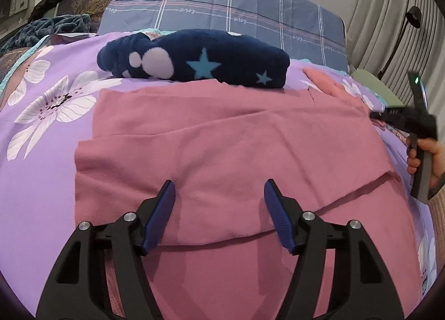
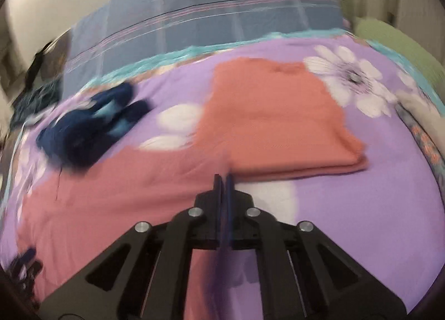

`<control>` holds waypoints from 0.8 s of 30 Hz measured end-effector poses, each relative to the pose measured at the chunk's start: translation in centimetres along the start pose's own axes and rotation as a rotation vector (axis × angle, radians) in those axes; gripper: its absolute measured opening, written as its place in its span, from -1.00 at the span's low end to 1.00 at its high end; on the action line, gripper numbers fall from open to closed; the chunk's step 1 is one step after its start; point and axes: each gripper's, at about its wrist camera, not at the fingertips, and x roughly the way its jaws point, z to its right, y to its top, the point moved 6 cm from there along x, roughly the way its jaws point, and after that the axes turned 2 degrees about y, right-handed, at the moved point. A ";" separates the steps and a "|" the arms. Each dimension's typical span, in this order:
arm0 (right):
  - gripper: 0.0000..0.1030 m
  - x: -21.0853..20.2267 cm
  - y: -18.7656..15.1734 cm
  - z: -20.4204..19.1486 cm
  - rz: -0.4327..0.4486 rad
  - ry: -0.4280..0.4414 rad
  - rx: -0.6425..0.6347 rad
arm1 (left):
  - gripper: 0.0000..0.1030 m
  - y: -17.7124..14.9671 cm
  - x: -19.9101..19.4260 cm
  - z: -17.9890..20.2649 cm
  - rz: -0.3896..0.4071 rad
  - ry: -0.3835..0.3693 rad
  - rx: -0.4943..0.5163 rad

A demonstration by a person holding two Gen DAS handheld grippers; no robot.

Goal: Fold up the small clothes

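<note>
A pink garment (image 1: 222, 139) lies spread flat on the purple floral bedsheet (image 1: 41, 181), with a fold line across its near part. My left gripper (image 1: 219, 183) hovers over its near half, open, with nothing between the blue pads. My right gripper (image 2: 224, 176) is shut, and its tips sit at the pink garment's (image 2: 111, 194) right edge. The blur hides whether any cloth is pinched. In the left wrist view the right gripper (image 1: 374, 115) appears at that edge, held by a hand (image 1: 428, 153).
A navy fleece garment with stars (image 1: 208, 61) lies bunched beyond the pink one. A folded orange garment (image 2: 272, 119) rests to the right. A blue plaid pillow (image 1: 222, 5) lines the far side, with curtains and a lamp (image 1: 411, 19) at right.
</note>
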 end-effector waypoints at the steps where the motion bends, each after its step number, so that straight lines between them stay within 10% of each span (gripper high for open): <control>1: -1.00 0.5 0.1 1.2 -0.020 0.022 0.036 | 0.30 0.1 0.1 -0.1 0.000 -0.005 -0.005; 4: -1.00 -0.7 -0.6 2.9 -0.048 0.261 0.206 | 0.30 0.1 0.1 -0.3 0.001 -0.016 -0.022; 7: -0.86 -3.9 -2.2 -0.4 -0.040 0.364 0.064 | 0.30 0.2 0.1 -0.2 0.002 -0.009 -0.014; 10: -0.04 -4.9 -4.7 -3.9 -0.073 0.371 -0.066 | 0.30 0.4 -0.7 -0.6 0.032 -0.004 -0.032; 13: -0.91 -3.5 -6.6 -4.7 -0.126 0.274 -0.134 | 0.30 1.5 -3.4 -2.2 0.124 -0.027 -0.076; 24: -0.79 -5.4 -6.4 -1.8 -0.030 0.259 -0.010 | 0.30 2.3 -4.9 -7.1 0.144 0.017 -0.158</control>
